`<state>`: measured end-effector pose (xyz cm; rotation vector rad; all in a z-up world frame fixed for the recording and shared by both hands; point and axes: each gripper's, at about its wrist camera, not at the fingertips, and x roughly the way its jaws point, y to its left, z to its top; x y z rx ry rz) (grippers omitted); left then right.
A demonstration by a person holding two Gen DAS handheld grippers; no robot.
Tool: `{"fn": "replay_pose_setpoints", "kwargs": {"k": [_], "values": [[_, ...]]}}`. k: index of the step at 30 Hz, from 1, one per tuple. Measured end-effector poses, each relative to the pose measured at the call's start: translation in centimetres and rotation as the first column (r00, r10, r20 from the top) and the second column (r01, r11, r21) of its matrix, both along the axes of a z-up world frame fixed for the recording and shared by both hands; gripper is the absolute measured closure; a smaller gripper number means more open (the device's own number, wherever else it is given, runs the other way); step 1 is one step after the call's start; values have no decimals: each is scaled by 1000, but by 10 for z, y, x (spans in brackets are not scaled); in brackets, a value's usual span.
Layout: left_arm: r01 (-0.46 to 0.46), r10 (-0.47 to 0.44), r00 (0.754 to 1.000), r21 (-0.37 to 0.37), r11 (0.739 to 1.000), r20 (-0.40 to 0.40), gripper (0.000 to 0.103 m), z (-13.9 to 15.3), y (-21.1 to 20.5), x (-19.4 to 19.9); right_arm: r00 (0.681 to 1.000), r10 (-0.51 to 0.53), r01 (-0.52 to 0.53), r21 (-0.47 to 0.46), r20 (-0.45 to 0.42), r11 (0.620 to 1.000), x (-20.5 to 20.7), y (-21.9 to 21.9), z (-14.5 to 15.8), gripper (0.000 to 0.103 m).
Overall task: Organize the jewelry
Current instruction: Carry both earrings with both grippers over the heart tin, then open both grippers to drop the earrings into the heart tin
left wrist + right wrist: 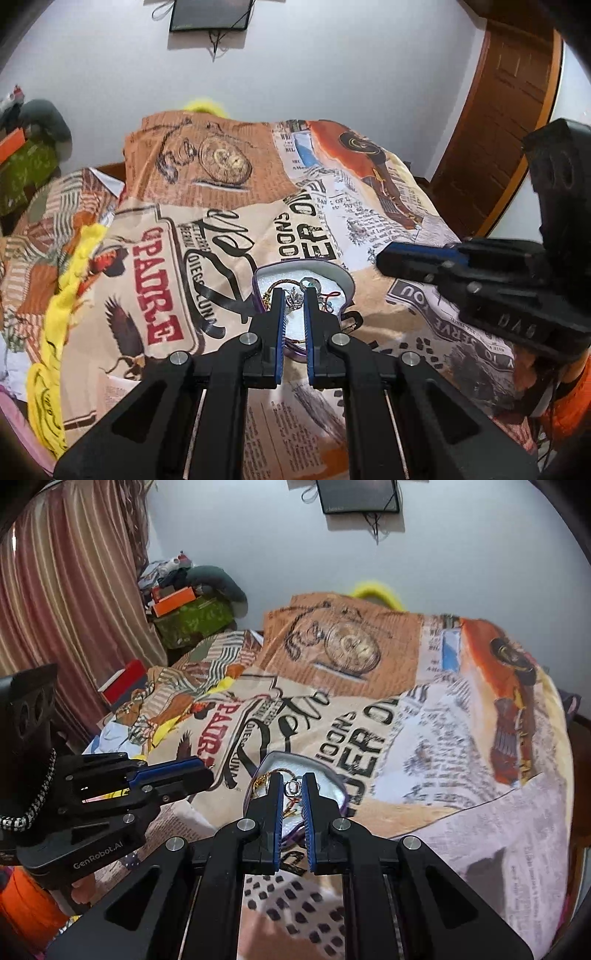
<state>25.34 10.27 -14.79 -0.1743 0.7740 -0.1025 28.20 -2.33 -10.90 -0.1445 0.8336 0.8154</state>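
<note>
A small box with a purple rim and white lining lies open on the bed. It holds tangled jewelry: a gold chain, a silver ring and red thread. My left gripper hovers just in front of the box, shut, with nothing in it. The jewelry only shows through the narrow slit between its fingers. My right gripper is shut too and aims at the same box, a ring showing beyond its tips. Each gripper appears in the other's view: the right gripper and the left gripper.
A printed newspaper-pattern sheet covers the bed. A yellow cloth lies along its left edge. A pile of clothes and an orange box sit by the curtain. A wooden door stands to the right.
</note>
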Motion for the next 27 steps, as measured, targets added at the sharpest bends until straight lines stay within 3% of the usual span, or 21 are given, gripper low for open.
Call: {"fn": "replay_pose_setpoints", "kwargs": {"k": [5,16,23,27], "values": [[17,-19,999,-52,998,-34,95,-15,2,14,999,6,-7,-36,-34,999,11,13,-15,94],[53,-57,993,-45,998,-99,95,-48,-10,28,991,7,-14,-55,-132,998,22,21,-43,94],[64,-68,991,-37,997,-113,95,-51,-11,25,988,14,-25,-68,-155,997,23,22,-51,94],[59,-62,991,-25,998,-121,87,-48,-10,22,986,8,-19,-64,-167,998,26,21,-50,94]]}}
